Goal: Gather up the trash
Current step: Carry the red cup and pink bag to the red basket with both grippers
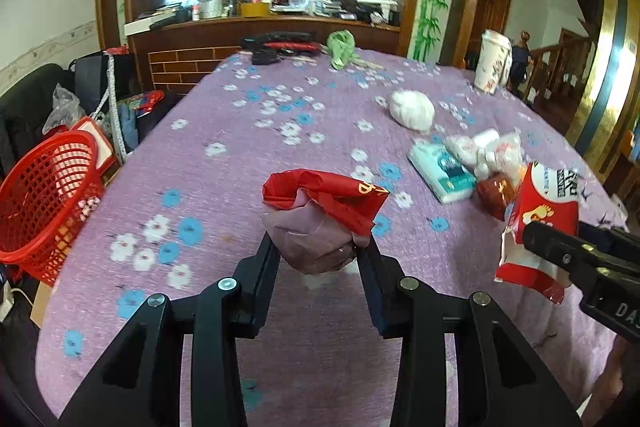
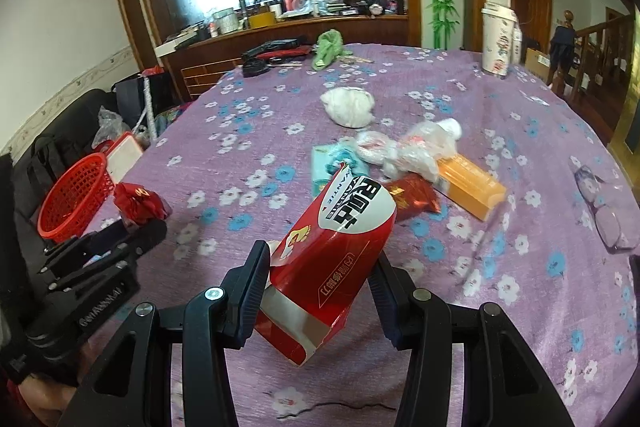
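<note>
Trash in both grippers: left gripper point(image 1: 318, 247) pinches a crumpled red wrapper point(image 1: 324, 215), right gripper point(image 2: 320, 267) clamps a red tissue pack point(image 2: 332, 247); either could slip before reaching the red basket point(image 1: 44, 203).

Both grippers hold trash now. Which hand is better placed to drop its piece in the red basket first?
Left. The left gripper, holding the crumpled red wrapper, is nearer the red basket; the right gripper with its red carton sits farther away.

On the table point(image 2: 280, 367), the tissue wad point(image 2: 349, 106) is the landmark: the cup point(image 2: 497, 41) stands behind it to the right, the cloth point(image 2: 328, 49) behind it. The wrapper pile point(image 2: 404, 151) lies just before it. The basket point(image 2: 76, 201) sits far left, off the table's edge.
</note>
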Demonstrator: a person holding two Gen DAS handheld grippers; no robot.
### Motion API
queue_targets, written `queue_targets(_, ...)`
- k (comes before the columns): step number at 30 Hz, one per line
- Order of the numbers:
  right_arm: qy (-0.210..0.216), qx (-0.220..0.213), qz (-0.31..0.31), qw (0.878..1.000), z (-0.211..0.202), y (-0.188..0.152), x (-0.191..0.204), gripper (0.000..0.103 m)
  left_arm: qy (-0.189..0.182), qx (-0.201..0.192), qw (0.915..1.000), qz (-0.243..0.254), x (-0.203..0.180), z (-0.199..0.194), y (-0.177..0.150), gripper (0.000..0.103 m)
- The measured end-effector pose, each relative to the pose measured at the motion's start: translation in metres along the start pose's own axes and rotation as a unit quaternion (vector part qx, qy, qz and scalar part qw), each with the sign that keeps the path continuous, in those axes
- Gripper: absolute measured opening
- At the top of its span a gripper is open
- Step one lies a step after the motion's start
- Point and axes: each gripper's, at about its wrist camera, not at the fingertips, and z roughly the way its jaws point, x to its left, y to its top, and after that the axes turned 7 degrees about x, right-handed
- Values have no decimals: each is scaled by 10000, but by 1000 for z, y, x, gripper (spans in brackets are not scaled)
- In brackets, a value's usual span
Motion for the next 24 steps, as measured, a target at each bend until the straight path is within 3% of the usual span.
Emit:
queue_targets(7, 515, 247, -382, 9976, 5, 24, 42, 53, 165, -330, 9986, -378, 47, -37, 14, 38)
queue_targets(12, 845, 295, -821, 9926, 8, 45, 90, 53, 469, -530, 9943, -796, 104, -61, 21, 38)
queue_targets(24, 1623, 349, -1963, 9664, 30, 94, 247, 54, 1071, -496, 9777, -1738, 239, -70, 14, 38)
